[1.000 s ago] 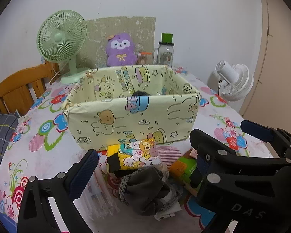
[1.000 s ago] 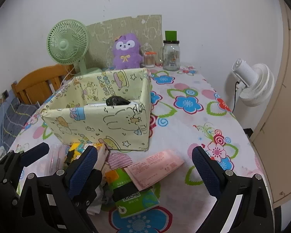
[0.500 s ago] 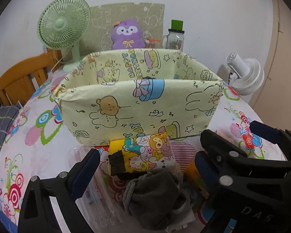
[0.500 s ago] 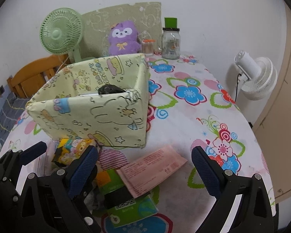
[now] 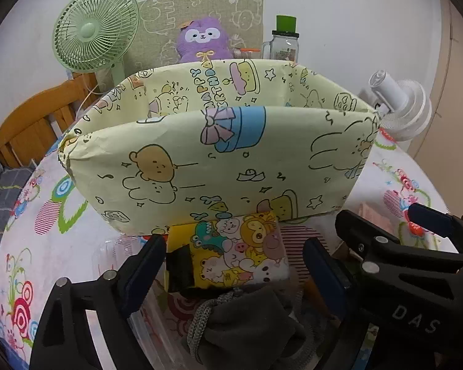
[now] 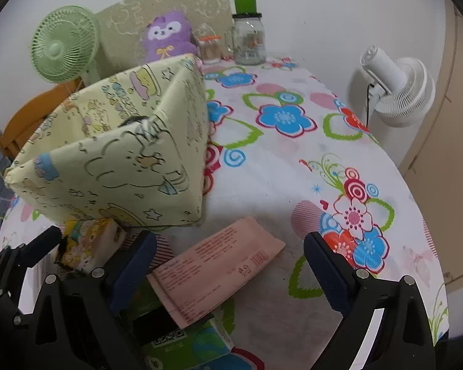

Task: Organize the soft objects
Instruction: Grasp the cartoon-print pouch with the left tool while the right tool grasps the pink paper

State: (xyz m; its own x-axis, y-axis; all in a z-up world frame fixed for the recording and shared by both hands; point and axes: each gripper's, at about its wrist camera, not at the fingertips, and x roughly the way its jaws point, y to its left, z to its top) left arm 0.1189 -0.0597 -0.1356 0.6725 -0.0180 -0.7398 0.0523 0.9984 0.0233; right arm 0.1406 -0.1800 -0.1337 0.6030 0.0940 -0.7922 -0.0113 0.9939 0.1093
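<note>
A yellow cartoon-print tissue pack (image 5: 231, 251) lies in front of the pale yellow cartoon-print box (image 5: 219, 166). My left gripper (image 5: 231, 265) is open, its blue-padded fingers on either side of the pack without touching it. A grey drawstring pouch (image 5: 247, 323) lies just below the pack. My right gripper (image 6: 231, 271) is open above a pink packet (image 6: 219, 271) and a green tissue pack (image 6: 188, 339). The box (image 6: 117, 166) holds a dark object (image 6: 132, 120). The yellow pack also shows in the right wrist view (image 6: 86, 243).
At the back stand a green fan (image 5: 95, 34), a purple plush (image 5: 203, 40) and a glass jar with a green lid (image 6: 247, 34). A white fan (image 6: 395, 92) stands off the table's right edge. A wooden chair (image 5: 31, 126) is at the left.
Both grippers have moved forward and down toward the box. The left fingers now straddle the yellow tissue pack. The right gripper has come in over the pink packet.
</note>
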